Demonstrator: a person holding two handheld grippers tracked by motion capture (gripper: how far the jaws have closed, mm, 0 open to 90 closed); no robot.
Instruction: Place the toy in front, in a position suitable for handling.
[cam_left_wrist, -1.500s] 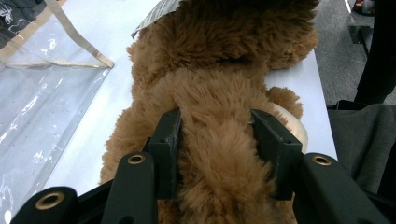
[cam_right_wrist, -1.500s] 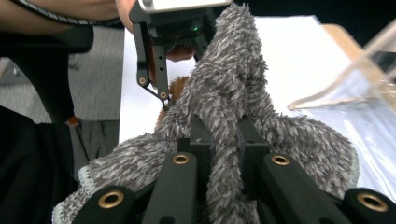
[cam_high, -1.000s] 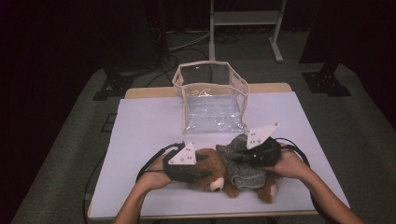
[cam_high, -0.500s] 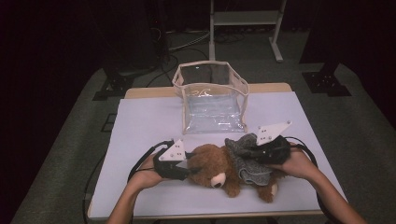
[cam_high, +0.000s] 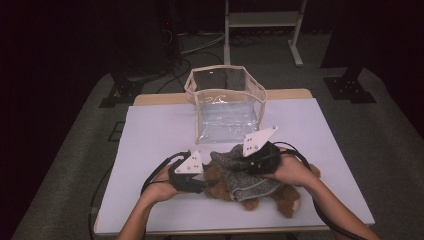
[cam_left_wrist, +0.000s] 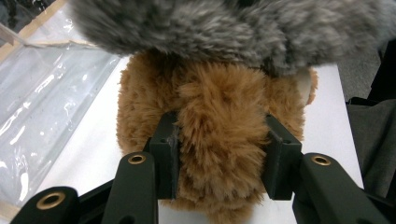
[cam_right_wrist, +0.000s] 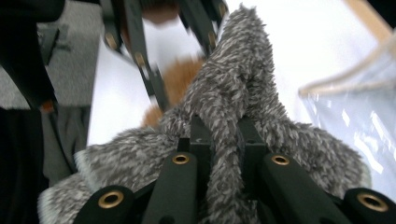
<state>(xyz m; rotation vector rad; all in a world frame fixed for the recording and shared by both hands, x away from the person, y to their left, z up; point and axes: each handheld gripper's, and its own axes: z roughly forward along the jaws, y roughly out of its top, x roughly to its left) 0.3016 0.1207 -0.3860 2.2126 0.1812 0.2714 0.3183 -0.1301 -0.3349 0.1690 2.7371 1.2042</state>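
A brown plush bear (cam_high: 287, 200) lies on its side near the table's front edge, with a grey fuzzy garment (cam_high: 240, 172) over its middle. My left gripper (cam_high: 201, 183) is at the bear's left end. In the left gripper view its jaws (cam_left_wrist: 222, 140) have just been closing and now press on a lump of the bear's brown fur (cam_left_wrist: 219, 102), under the grey garment (cam_left_wrist: 210, 23). My right gripper (cam_high: 252, 162) sits on top of the bear. In the right gripper view it (cam_right_wrist: 223, 135) is shut on a fold of the grey garment (cam_right_wrist: 243, 70).
A clear plastic pouch (cam_high: 225, 107) with a beige rim stands open behind the bear, at mid-table, and is also in the left gripper view (cam_left_wrist: 42, 102) and the right gripper view (cam_right_wrist: 355, 112). The white tabletop (cam_high: 150, 135) has bare room on both sides. Cables trail from both grippers.
My right gripper has swung back to the left over the bear, pulling the grey garment with it. The left gripper has stayed at the bear's left end, and its hold on the fur has tightened.
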